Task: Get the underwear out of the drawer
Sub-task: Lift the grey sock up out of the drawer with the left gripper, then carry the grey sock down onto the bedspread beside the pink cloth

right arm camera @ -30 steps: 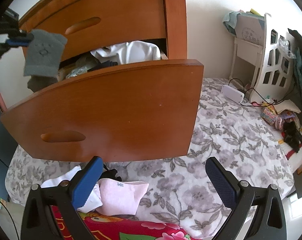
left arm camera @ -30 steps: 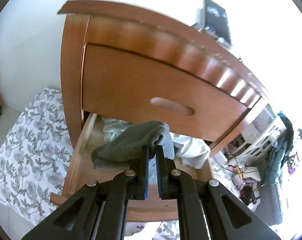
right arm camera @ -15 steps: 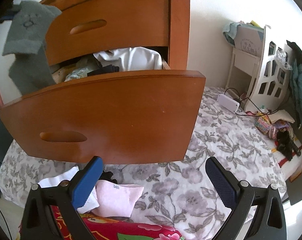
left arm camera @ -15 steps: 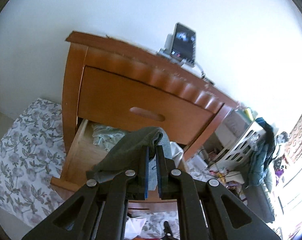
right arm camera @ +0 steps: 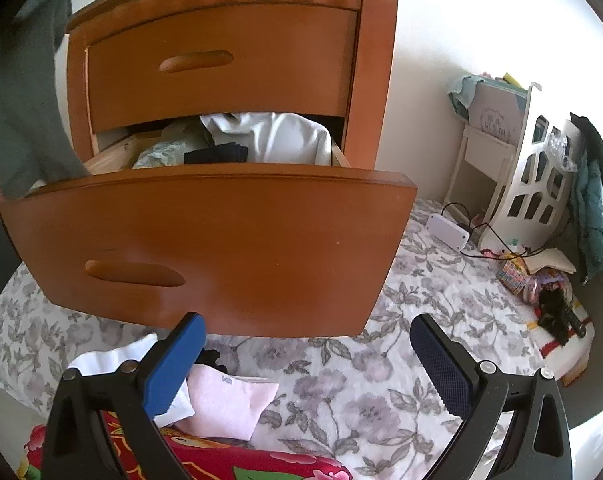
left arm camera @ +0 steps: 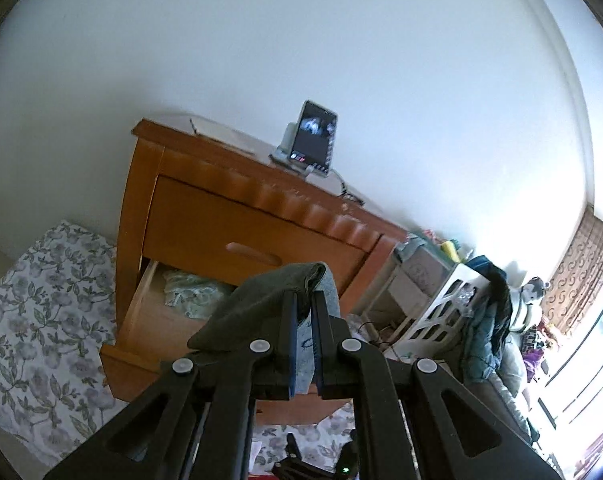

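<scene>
My left gripper is shut on a grey piece of underwear, which drapes over its fingers, held above and in front of the open lower drawer. In the right wrist view the same grey underwear hangs at the far left edge, beside the dresser. The drawer front stands pulled out. Inside lie a white garment, a dark folded item and a pale green patterned cloth. My right gripper is open and holds nothing, low in front of the drawer front.
Pink and white garments lie on the floral sheet below the drawer, beside a red flowered cloth. A phone on a stand sits on the dresser top. A white rack, a white box with cables and clutter stand to the right.
My left gripper has risen and drawn back from the drawer with the grey underwear in it. In the right view the underwear has shifted up and left. The right gripper stayed about where it was.
</scene>
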A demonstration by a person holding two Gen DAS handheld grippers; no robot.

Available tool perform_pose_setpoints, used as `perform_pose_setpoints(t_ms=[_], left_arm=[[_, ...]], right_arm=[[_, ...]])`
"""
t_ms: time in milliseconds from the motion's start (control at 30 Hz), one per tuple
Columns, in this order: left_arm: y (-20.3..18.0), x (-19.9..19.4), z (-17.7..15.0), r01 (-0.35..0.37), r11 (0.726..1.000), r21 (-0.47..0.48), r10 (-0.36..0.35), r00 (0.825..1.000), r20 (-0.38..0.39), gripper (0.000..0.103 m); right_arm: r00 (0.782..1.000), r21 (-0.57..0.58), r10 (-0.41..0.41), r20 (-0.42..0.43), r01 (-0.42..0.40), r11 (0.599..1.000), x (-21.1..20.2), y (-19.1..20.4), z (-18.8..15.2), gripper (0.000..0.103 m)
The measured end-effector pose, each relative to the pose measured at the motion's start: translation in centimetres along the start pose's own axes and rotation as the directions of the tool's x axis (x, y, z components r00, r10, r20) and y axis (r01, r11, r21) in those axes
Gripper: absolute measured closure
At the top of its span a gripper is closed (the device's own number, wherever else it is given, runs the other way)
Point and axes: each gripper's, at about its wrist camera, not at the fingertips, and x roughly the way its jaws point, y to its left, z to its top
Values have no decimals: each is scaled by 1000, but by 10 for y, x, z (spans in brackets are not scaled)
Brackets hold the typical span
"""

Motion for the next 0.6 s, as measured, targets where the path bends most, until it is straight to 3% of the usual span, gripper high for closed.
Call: perform_pose_setpoints(t_ms=[267,600], left_arm=[[-18,-35,3,41,999,32,-43,997,65,97],[-22,-41,-4,50,998,32,-52,997,61,97]], right_arm=[[1000,-31,-14,7,14,999,-2,5,-1,0],[1000,-42,-15,14,16,999,-4,7,-2,0]])
